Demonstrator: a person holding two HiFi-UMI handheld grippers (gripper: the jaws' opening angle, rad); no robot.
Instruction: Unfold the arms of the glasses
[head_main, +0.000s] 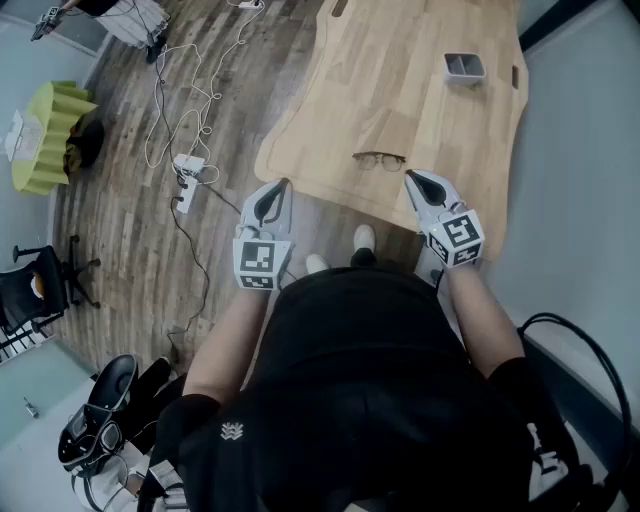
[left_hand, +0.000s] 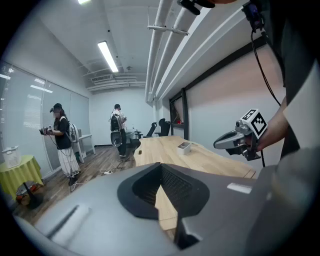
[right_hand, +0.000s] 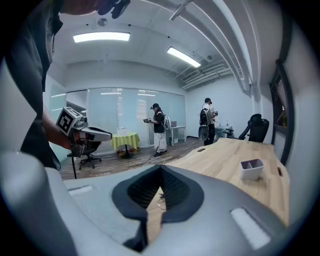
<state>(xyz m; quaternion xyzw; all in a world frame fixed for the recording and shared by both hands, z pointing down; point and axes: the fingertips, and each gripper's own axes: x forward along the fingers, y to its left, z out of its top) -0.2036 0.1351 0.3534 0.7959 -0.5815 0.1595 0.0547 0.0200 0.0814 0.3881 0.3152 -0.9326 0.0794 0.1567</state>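
The left gripper (head_main: 283, 184) is held with its jaws pressed together, and nothing is seen between them in the left gripper view (left_hand: 161, 169). It is carried at the near left corner of the wooden table (head_main: 430, 100), with its tip at the table's near edge. The right gripper (head_main: 410, 176) is likewise closed and empty, as is shown in the right gripper view (right_hand: 161, 172). It is held over the near edge of the table, further towards the right side. Each gripper is seen from the other's camera, held up in a hand and apart from the other.

The glasses (head_main: 379, 159) are found lying on the table just inside its near edge, between the two gripper tips and slightly beyond them, touched by neither. They are glimpsed low in the gap beneath the right jaws (right_hand: 160, 202). Whether the arms are folded cannot be made out.

A small grey two-compartment tray (head_main: 464, 66) is set well apart from them, near the far right corner of the table.

On the wooden floor to the left, white cables and a power strip (head_main: 188, 170) are laid out. Further left a green-covered round table (head_main: 45, 135) and a black office chair (head_main: 40, 280) are seen.
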